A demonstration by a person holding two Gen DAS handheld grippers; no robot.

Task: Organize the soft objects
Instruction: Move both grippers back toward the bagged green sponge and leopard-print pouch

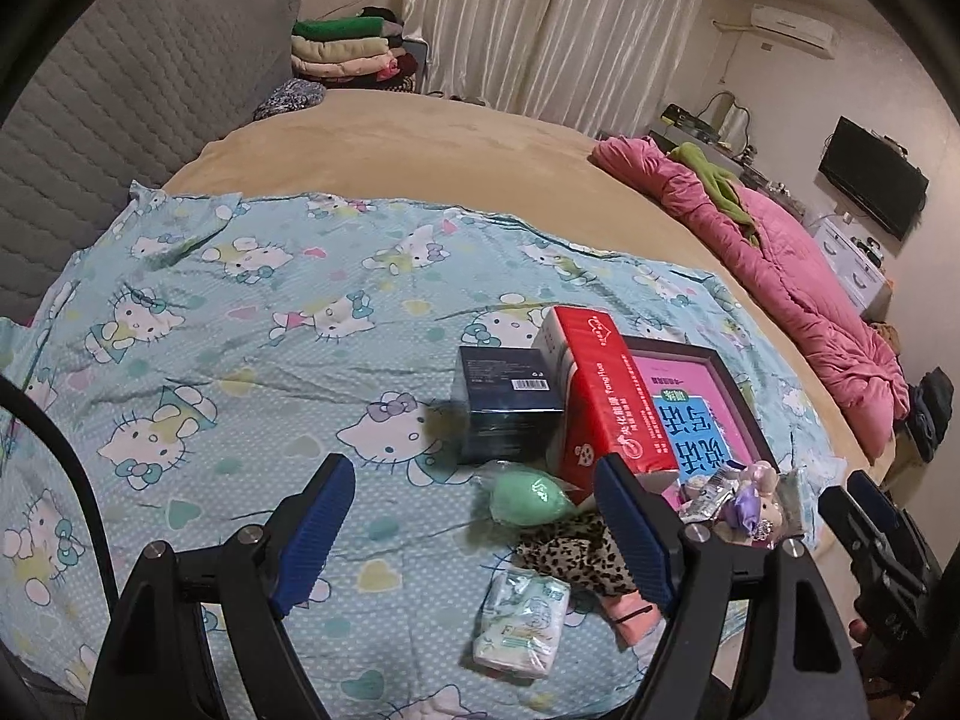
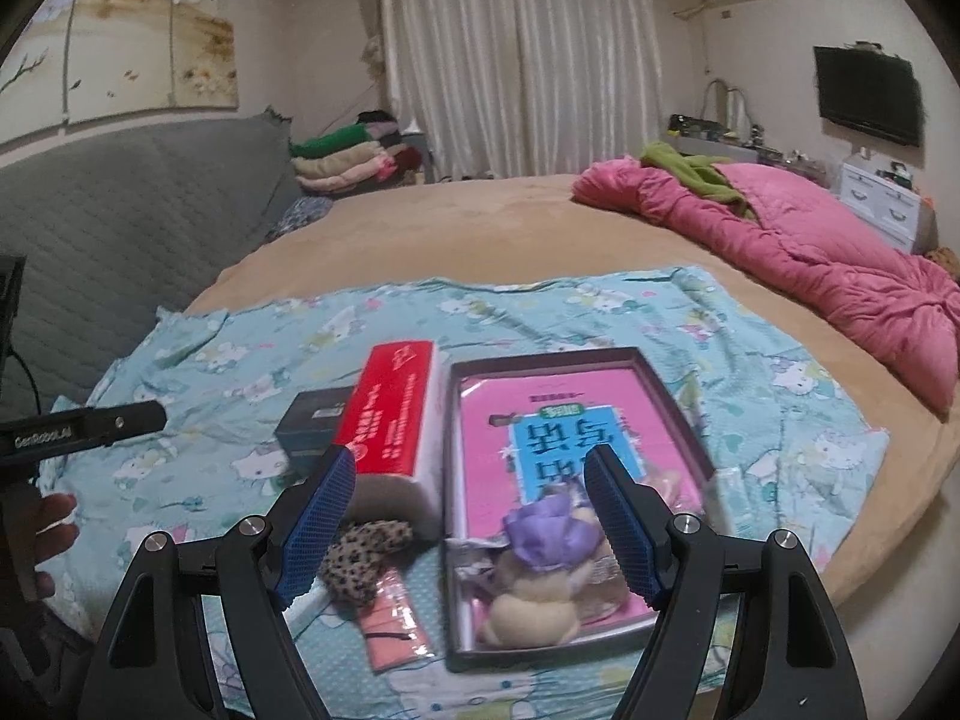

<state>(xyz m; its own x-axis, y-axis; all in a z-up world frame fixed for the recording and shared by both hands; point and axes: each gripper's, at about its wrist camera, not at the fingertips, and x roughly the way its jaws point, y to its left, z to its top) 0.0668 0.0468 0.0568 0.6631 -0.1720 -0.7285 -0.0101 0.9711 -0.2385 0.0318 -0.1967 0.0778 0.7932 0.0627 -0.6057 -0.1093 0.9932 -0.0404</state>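
Leopard pouch (image 1: 576, 552): right end hidden behind the left hand-held gripper (image 1: 474, 525) finger at 3 o'clock.
Pink packet (image 1: 630, 615): mostly covered.
Plush toy (image 2: 540, 576): blurred; face unreadable.
Navy box (image 2: 312, 420): right part hidden behind red tissue pack (image 2: 390, 414).

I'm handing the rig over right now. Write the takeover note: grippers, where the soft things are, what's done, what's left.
Left hand-held gripper: open, empty, over the Hello Kitty sheet.
Right hand-held gripper: open, empty, above the plush doll.
Plush doll lies in the shallow box on the pink book.
Outside the box, beside the red tissue pack: leopard-print pouch, pink packet, green sponge, small tissue packet.
Done: only the doll is in the box.
Left: the other soft items, probably to be gathered too.
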